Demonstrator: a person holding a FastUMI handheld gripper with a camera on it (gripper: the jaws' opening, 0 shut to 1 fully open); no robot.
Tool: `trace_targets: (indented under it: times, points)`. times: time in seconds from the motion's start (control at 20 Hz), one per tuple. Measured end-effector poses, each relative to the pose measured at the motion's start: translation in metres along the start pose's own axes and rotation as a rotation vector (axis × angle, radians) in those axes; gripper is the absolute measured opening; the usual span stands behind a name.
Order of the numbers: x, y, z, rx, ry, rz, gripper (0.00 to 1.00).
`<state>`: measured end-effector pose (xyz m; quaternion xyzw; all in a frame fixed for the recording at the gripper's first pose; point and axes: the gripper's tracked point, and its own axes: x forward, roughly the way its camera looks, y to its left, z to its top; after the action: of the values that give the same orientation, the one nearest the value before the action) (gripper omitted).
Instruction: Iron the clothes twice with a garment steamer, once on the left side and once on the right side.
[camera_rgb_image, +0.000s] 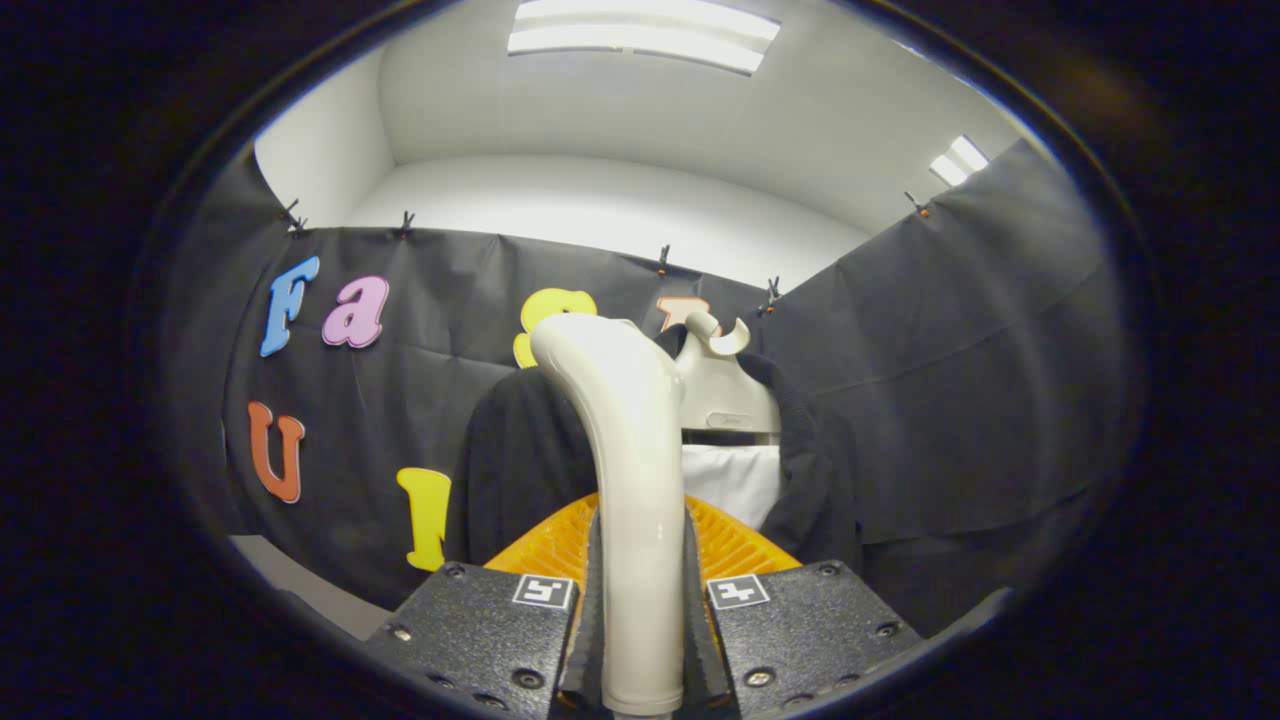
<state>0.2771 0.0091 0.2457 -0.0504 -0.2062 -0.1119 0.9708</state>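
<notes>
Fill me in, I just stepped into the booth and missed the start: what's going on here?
A hand-held gripper is shut on the cream handle of a garment steamer, both fingers pressing its sides. The handle rises between the fingers and curves forward. Beyond them hangs a dark jacket over a white shirt on a pale hanger. The steamer's orange part sits just ahead of the fingers, facing the clothes.

Two ceiling light panels (643, 34) (958, 160), at twelve and two o'clock, light the booth brightly and evenly. The white ceiling is nearly washed out, while the dark garment (520, 470) loses its detail in shadow. A soft glare streak runs down the steamer handle (640, 560) held tight between the tool (640, 640) fingers. Fisheye bending curves straight lines toward the rim, where focus softens.
</notes>
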Motion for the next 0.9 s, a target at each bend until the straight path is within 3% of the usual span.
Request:
trace_targets:
  times: [0.2,0.9]
  points:
    - [-0.009,0.005,-0.009,-0.047,0.005,-0.033,0.35]
    - [-0.051,-0.004,-0.106,-0.037,0.190,-0.056,0.36]
